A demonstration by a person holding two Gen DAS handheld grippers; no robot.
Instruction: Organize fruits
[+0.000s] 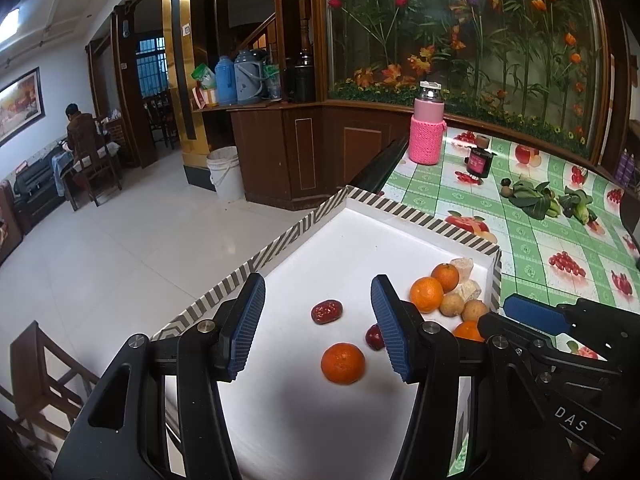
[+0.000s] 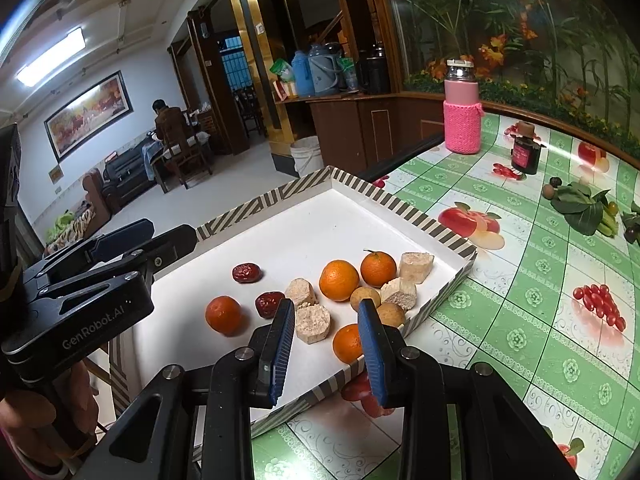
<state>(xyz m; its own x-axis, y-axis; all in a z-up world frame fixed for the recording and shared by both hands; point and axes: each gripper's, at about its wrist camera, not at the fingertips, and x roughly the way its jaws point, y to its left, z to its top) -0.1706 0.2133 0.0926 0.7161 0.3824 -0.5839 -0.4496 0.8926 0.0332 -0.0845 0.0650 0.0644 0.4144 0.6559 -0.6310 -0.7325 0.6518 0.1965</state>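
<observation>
Risk of nudging the lone orange [image 1: 343, 363] away across the white tray [image 1: 320, 240], toward the 2 red dates [image 1: 327, 312], with left gripper [image 1: 318, 328] jaws half-spread, empty above it, right gripper [image 2: 326, 344] narrow, empty too.

the white tray [image 1: 304, 248] is viewed close, obliquely downward, from each tool's wrist. it is shared by both views, with the pink bottle [image 2: 462, 120] behind.
</observation>
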